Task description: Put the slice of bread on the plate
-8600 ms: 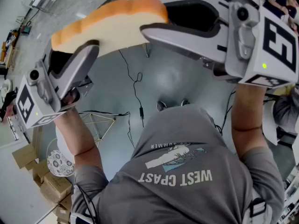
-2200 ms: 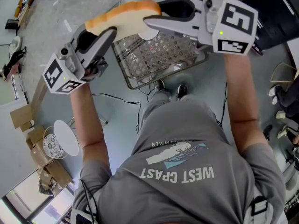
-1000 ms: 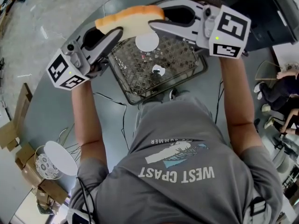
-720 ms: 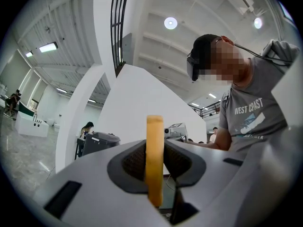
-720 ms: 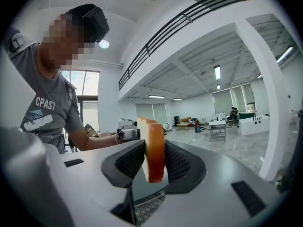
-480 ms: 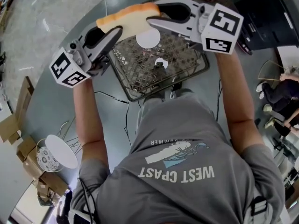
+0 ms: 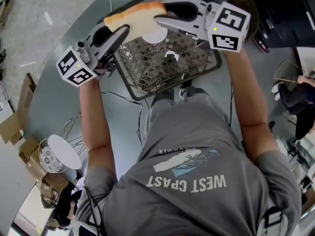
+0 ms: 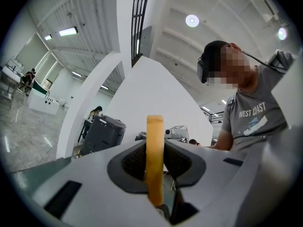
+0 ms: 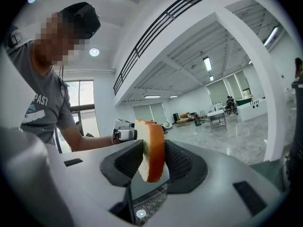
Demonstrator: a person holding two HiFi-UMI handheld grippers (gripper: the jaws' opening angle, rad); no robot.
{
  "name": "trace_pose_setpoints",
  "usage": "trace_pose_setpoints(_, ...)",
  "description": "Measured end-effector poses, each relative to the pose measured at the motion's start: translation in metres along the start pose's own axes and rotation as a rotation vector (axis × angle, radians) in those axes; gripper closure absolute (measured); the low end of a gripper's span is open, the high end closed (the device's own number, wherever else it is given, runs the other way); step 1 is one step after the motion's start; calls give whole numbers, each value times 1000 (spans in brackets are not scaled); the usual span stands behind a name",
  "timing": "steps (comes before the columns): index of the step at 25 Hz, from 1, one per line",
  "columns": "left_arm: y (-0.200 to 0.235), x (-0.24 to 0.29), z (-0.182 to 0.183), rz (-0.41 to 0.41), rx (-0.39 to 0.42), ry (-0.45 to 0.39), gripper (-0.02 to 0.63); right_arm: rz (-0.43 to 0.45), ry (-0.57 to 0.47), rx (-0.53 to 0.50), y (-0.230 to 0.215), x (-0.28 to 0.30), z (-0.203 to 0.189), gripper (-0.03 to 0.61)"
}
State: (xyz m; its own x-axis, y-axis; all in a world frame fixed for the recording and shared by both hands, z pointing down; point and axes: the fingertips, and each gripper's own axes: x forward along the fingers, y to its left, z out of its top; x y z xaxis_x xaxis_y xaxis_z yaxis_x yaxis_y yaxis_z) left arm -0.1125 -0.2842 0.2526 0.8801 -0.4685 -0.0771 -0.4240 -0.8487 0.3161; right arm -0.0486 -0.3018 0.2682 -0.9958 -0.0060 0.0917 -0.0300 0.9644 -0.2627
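Now, seen from above, a slice of bread (image 7: 135,14) with a pale face and an orange-brown crust is held in the air between two hand-held grippers. It lies roughly level, over the far edge of a wire basket (image 7: 197,72). A round white plate (image 7: 155,35) lies inside the basket, partly covered by the slice from this angle. The slice is not on the plate.

The left gripper (image 8: 155,167) has its jaws narrowed onto one end of the slice, with the dark pads pressed against both faces. The right gripper (image 9: 150,162) has the other end between its jaws. These jaws are opening and stand wide, with the pads close beside the bread rather than squeezing it.

The person's bare forearms reach forward from a grey T-shirt (image 7: 197,181). The basket rests on a grey floor (image 7: 49,97), and cardboard boxes (image 7: 19,127) lie to the left.
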Motion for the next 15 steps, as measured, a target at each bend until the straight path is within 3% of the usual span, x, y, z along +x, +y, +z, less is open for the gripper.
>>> trace_pose_setpoints(15, 40, 7, -86, 72, -146, 72, 520, -36, 69, 161, -39, -1, -87, 460)
